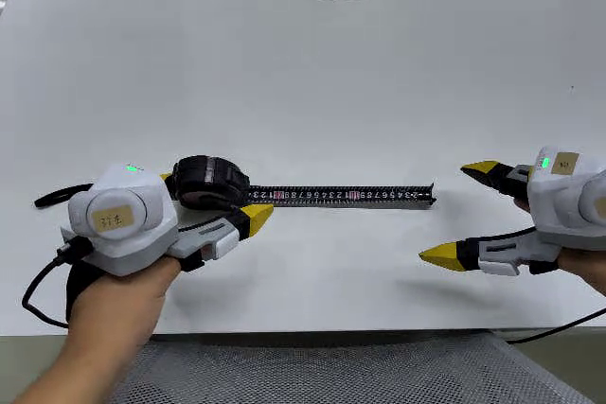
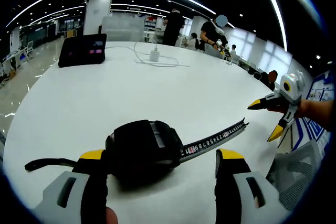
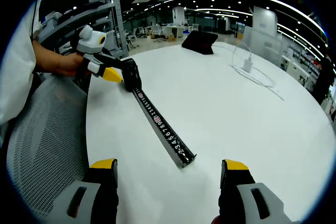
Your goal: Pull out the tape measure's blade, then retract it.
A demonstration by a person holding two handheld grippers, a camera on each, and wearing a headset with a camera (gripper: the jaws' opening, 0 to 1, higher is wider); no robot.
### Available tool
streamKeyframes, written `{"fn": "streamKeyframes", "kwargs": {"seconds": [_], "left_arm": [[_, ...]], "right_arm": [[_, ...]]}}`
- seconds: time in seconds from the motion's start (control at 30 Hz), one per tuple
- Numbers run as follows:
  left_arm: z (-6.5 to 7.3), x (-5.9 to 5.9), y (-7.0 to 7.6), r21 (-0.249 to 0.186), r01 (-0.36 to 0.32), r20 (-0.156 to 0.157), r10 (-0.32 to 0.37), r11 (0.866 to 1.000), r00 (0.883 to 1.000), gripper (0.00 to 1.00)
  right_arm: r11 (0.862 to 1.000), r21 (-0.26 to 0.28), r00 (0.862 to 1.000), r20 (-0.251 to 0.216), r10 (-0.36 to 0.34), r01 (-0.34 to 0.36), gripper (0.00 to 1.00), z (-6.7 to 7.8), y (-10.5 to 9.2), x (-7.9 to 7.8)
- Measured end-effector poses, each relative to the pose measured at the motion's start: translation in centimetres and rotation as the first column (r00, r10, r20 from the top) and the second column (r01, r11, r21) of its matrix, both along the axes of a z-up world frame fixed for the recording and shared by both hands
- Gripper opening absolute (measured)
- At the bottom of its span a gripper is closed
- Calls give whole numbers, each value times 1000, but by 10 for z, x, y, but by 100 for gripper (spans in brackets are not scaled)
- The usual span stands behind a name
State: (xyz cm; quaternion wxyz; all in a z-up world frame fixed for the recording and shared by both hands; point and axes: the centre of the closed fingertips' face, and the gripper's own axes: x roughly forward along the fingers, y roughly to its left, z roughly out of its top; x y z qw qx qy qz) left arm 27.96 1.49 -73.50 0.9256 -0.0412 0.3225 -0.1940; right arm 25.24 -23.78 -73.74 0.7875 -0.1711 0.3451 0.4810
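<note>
Tape measure (image 1: 208,182), black and round-cased, is laid on the white bench (image 1: 331,73) with its dark numbered blade (image 1: 346,195) drawn out flat. Left hand-held gripper (image 2: 161,156) is released, jaws either side of the case. Right hand-held gripper (image 1: 458,212) is spread wide, empty, just beyond the blade tip.

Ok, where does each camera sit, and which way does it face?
Head view: on the headset, looking forward and down at the table; shows the left hand-held gripper, the right hand-held gripper and the left hand.
Left gripper view: on the left hand-held gripper, looking along its own jaws over the tape measure toward the right one.
Right gripper view: on the right hand-held gripper, own jaws below, facing back along the blade toward the left one.
Shared: the gripper views face each other along the blade.
</note>
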Motion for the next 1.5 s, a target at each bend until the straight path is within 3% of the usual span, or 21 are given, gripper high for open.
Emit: {"fn": "streamKeyframes", "kwargs": {"seconds": [0.27,0.93,1.5], "left_arm": [[-3,2,4,37,-31,-6,31,999,999,75],[-7,12,15,40,-131,-18,132,991,991,60],[-11,15,17,36,-160,-21,161,986,987,59]], "right_arm": [[999,-23,999,7,34,-34,71,1,-2,9],[985,-89,989,-9,144,-145,50,-13,-1,20],[967,-120,974,-35,222,-225,40,-21,6,22]]}}
